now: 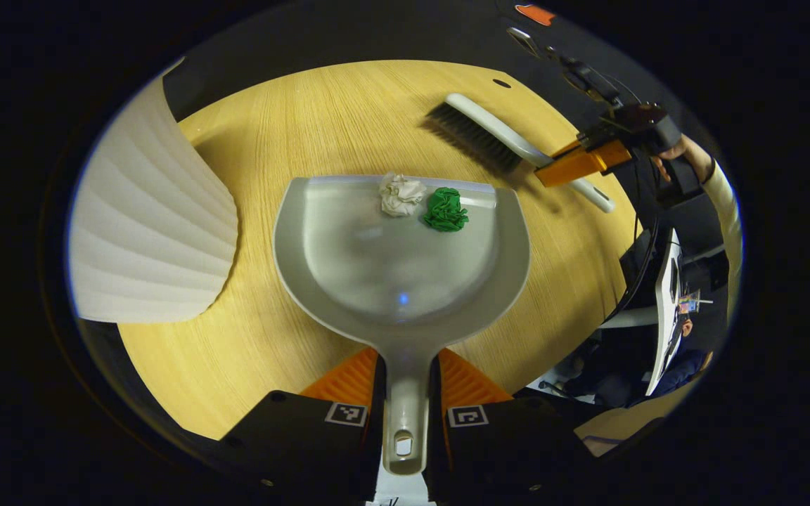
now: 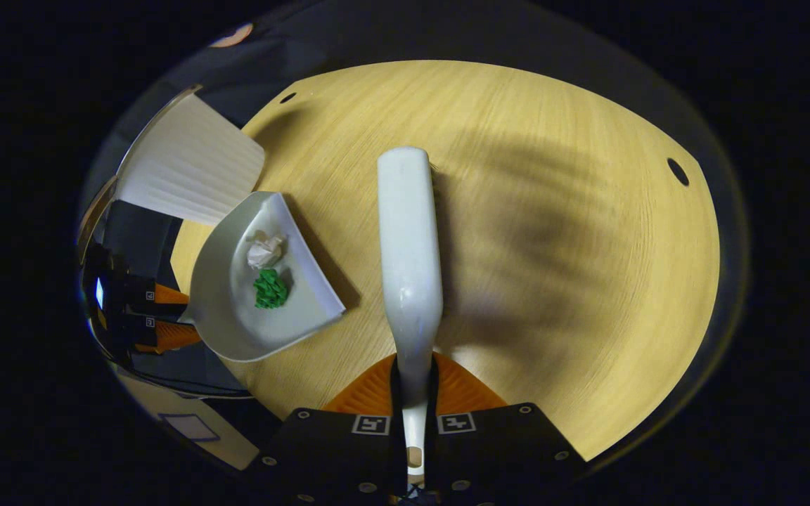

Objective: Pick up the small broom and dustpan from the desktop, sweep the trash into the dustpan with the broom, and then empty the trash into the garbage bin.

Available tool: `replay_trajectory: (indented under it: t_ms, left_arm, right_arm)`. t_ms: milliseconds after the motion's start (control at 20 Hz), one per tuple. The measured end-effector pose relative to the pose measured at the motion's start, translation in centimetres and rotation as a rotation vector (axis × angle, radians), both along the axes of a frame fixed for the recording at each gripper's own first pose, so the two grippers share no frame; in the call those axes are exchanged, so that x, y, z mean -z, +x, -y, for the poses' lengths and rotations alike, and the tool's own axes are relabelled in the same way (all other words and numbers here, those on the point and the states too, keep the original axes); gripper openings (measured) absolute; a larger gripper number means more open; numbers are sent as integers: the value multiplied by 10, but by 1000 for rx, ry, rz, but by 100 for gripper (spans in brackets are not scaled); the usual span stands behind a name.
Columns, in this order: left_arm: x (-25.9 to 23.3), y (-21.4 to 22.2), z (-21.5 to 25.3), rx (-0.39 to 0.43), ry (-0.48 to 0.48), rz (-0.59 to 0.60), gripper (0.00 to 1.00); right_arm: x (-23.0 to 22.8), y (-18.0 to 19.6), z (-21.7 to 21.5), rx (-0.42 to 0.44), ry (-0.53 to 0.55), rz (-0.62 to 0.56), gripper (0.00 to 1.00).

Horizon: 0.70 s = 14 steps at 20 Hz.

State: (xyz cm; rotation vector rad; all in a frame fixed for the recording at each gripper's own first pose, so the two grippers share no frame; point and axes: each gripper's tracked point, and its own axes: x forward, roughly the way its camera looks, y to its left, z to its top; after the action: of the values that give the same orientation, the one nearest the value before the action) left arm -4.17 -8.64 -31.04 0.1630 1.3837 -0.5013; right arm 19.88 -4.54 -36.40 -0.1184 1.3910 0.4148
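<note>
Holding white wad, green wad: dustpan.

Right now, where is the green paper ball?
In the left gripper view, the green paper ball lies in the dustpan near its front lip, right beside the white paper ball.

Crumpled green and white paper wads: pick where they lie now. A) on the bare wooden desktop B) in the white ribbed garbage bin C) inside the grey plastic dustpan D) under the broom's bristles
C: both the green wad and the white wad rest inside the grey plastic dustpan, near its front lip.
</note>
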Motion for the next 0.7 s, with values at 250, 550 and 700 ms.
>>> replay_trajectory:
  t_ms: [250,550,700]
  left_arm:
    - [-26,5,2,27,-27,81,27]
    - [-62,-6,-2,-61,-65,128,27]
    - [-97,-20,-9,-120,-78,124,27]
  right_arm:
    - [43,-10,10,35,48,-15,10]
    - [56,-18,8,-15,71,-38,10]
    - [54,-14,5,-71,73,-55,10]
